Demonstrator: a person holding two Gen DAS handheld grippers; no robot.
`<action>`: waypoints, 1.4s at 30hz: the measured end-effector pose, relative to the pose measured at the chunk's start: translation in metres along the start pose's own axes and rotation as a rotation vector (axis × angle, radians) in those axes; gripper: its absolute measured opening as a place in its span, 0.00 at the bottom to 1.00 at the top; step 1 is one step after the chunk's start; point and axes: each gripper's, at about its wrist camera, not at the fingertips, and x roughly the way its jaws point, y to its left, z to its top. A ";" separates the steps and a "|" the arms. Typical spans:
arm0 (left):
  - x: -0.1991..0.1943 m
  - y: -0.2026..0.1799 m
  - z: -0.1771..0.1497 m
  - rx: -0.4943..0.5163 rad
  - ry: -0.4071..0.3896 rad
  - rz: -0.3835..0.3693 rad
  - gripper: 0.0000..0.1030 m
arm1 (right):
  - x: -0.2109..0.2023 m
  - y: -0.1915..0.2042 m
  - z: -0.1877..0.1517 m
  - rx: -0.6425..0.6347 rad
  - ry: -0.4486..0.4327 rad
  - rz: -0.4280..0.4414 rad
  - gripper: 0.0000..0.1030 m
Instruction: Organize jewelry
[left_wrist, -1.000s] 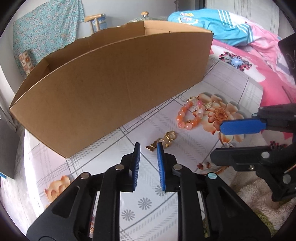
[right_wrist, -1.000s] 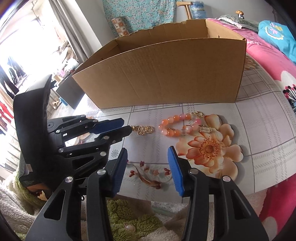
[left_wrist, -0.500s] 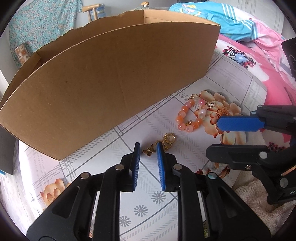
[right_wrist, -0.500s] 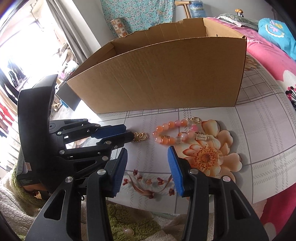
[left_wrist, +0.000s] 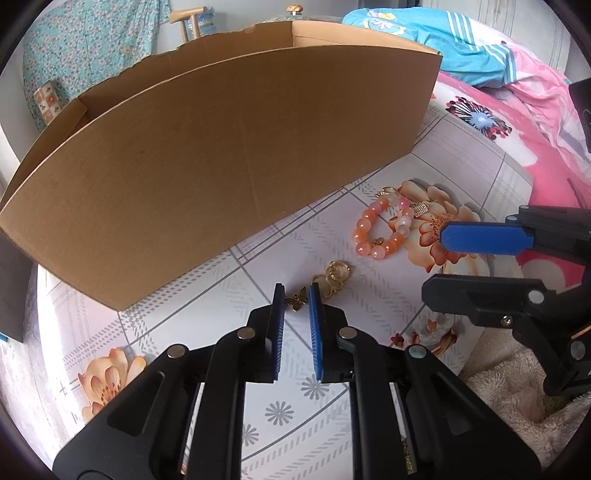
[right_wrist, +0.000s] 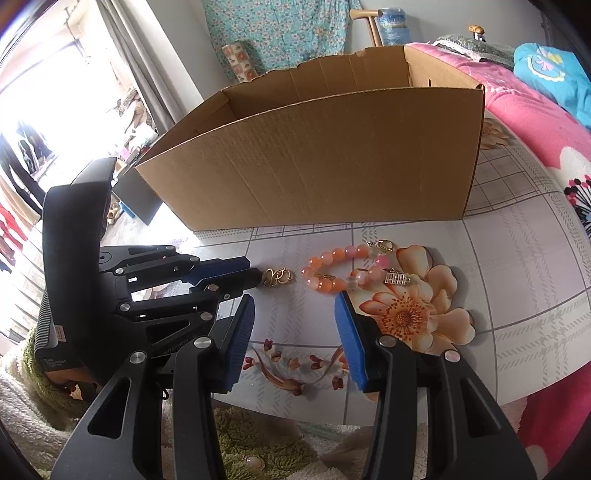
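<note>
**Left jaws closing around a gold butterfly charm beside the box**

The left gripper (left_wrist: 296, 301) points down at the floral tablecloth (left_wrist: 177, 332), and its blue pads are narrowing on either side of a small gold butterfly charm (left_wrist: 298, 300). The charm sits between the tips; whether the pads already press it cannot be told. Attached at its 2 o'clock is a gold swirl clasp (left_wrist: 335, 276) lying flat on the cloth. Further out at 2 o'clock rests an orange bead bracelet (left_wrist: 380, 232) with a small gold abacus charm (right_wrist: 397, 277), partly over a printed flower.

The right gripper (right_wrist: 295, 314) hovers with its jaws about half apart and nothing between them; in its view the bracelet lies at 12 o'clock, just beyond the tips.

A large open cardboard box (left_wrist: 221, 158) stands from 10 to 1 o'clock behind the jewelry, blocking the far side of the surface. A pink floral blanket (left_wrist: 546, 122) lies at 3 o'clock, and a fluffy towel (left_wrist: 509, 398) at 5 o'clock.
</note>
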 end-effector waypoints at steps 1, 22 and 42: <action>-0.001 0.002 -0.001 -0.006 -0.001 0.002 0.11 | 0.000 0.001 0.000 -0.005 0.001 0.002 0.43; -0.009 0.037 -0.017 -0.128 -0.036 -0.001 0.11 | 0.048 0.045 0.017 -0.222 0.071 -0.102 0.33; -0.013 0.049 -0.022 -0.136 -0.050 -0.031 0.11 | 0.066 0.061 0.027 -0.414 0.154 -0.124 0.18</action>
